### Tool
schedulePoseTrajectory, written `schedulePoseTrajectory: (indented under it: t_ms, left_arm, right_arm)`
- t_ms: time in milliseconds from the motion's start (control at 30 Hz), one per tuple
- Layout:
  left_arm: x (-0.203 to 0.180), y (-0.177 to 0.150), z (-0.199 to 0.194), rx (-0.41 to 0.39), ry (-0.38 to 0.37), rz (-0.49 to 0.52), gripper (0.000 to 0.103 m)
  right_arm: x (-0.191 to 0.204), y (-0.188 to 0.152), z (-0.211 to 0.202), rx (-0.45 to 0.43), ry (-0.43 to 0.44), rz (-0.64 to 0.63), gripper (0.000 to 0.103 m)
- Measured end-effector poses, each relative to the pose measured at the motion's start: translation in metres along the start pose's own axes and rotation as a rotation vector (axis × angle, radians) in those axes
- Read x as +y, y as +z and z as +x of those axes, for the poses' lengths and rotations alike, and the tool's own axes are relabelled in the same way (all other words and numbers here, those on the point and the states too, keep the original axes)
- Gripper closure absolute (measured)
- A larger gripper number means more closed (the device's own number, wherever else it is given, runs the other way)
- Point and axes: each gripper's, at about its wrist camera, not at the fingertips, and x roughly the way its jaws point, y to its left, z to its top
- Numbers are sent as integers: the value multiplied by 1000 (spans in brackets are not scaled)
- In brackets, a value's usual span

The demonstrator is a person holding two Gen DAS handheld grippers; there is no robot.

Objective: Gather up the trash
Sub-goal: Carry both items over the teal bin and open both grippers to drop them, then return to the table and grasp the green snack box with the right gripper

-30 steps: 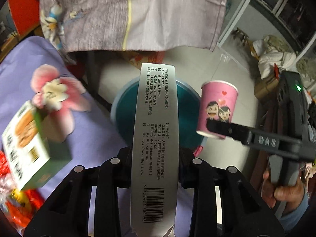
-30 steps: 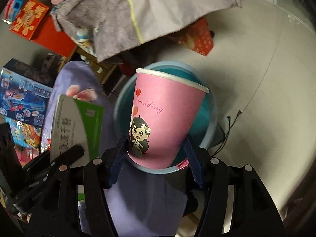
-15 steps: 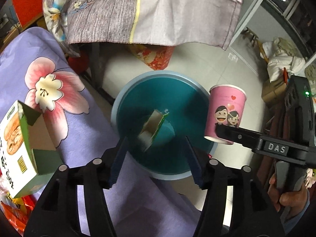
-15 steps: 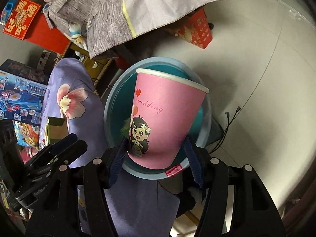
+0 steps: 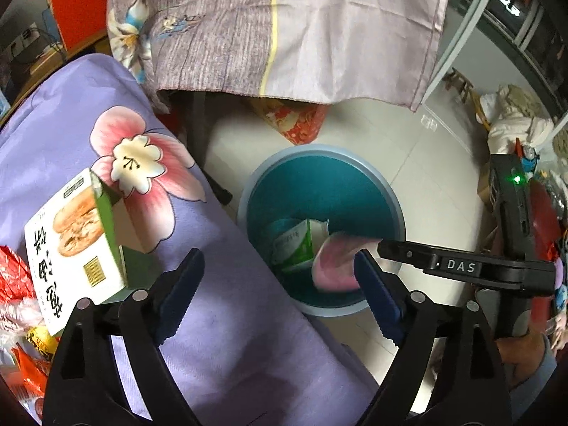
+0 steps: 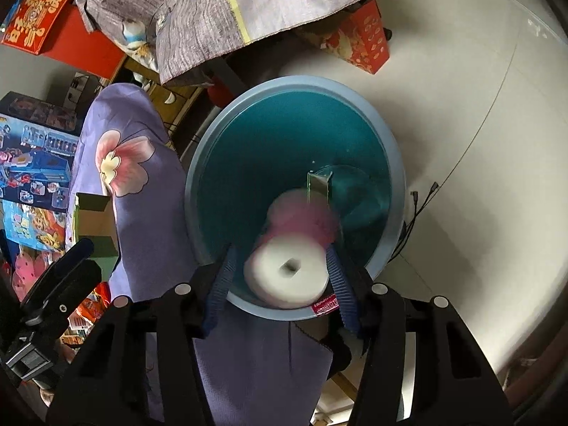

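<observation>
The pink cup (image 6: 294, 252) isn't clamped in the right gripper (image 6: 280, 280) anymore; half a second back it was, now it's a blurry tumble inside the blue bin (image 6: 209, 181), white bottom up, with the jaws spread apart. In the left wrist view it sits at about 4 o'clock in the bin, right beside the green carton (image 5: 294, 245). The left gripper (image 5: 277, 291) is wide open too, with a snack box (image 5: 74, 234) on the purple cloth (image 5: 220, 337) at its 10 o'clock.

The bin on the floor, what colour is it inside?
The bin is dark teal inside, with a lighter blue-grey rim; the right wrist view shows it best.
</observation>
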Motion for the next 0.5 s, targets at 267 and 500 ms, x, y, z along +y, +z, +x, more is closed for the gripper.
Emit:
schedulePoseTrajectory:
  t_ms: [267, 500]
  left_arm:
    - [17, -11, -8, 0, -7, -35, 15]
    - [34, -24, -28, -36, -8, -55, 11]
  right_arm:
    - [8, -3, 2, 12, -10, 14, 35]
    - [27, -9, -2, 14, -34, 3, 27]
